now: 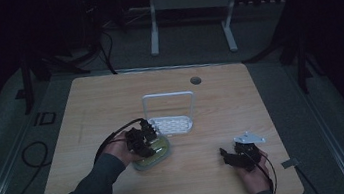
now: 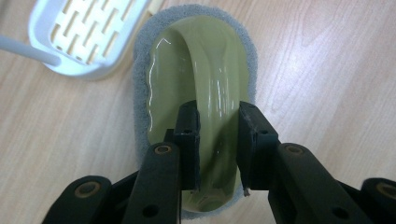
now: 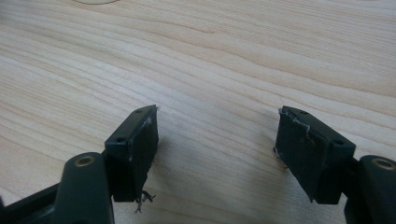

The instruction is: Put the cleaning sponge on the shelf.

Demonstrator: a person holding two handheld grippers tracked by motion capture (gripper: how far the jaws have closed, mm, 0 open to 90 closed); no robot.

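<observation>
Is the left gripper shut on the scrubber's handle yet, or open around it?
Shut on it: the left gripper has both jaws pressed against the sides of the green scrubber handle.

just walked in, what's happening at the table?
A person works two handheld grippers at a wooden table. The left gripper has its jaws on either side of the arched handle of a green scrubber with a grey sponge pad, which lies flat on the table right beside a white slotted tray. Whether the jaws are pressing the handle I cannot tell. The right gripper is open with nothing between its jaws, over bare wood near the table's front right.
</observation>
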